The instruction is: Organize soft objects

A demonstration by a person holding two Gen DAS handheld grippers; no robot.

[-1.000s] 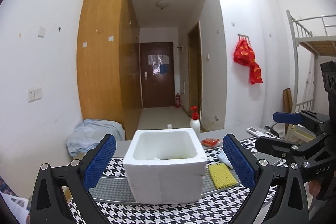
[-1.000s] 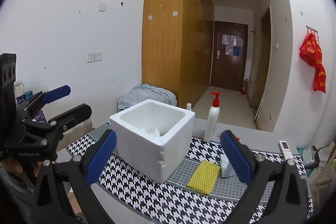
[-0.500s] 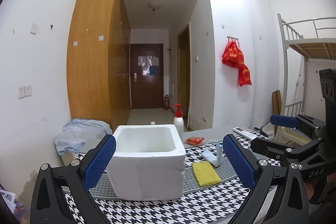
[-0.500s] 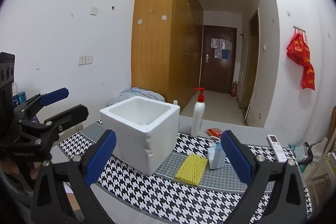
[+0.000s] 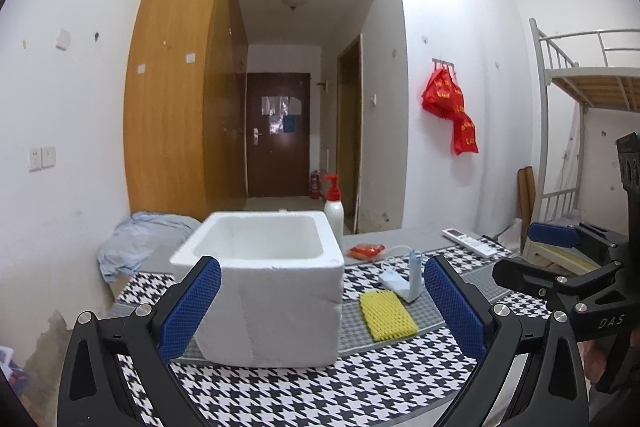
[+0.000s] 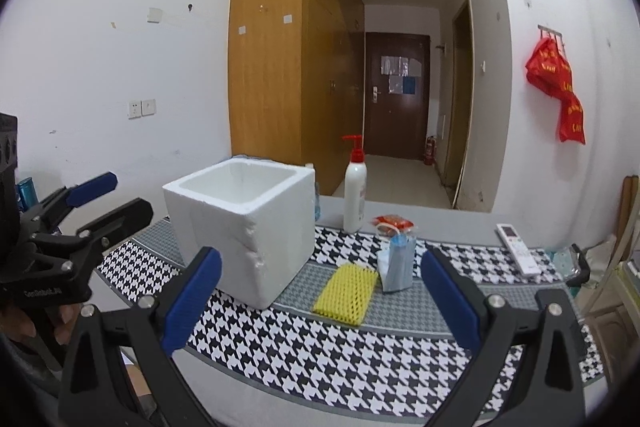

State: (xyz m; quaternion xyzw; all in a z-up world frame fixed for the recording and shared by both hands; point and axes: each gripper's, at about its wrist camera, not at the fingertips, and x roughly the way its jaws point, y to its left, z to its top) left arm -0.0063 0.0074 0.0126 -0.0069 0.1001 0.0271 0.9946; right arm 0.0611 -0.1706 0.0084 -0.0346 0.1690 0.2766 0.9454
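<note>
Grippers both gaping wide, nothing held: left gripper (image 5: 322,307) frames the foam box (image 5: 264,291), right gripper (image 6: 320,299) frames the yellow mesh sponge (image 6: 347,293). Blue pads (image 6: 192,301) look dimpled and rubbery. Box is chunky white styrofoam, inside hidden. Sponge lies flat at its 3 o'clock on the houndstooth cloth (image 6: 360,359). Folded blue mask (image 6: 396,263) just past it, hard to make out.

The foam box (image 5: 272,291) was white, the mesh sponge (image 5: 386,315) yellow, the tablecloth (image 6: 340,351) black-and-white houndstooth with grey bands.
</note>
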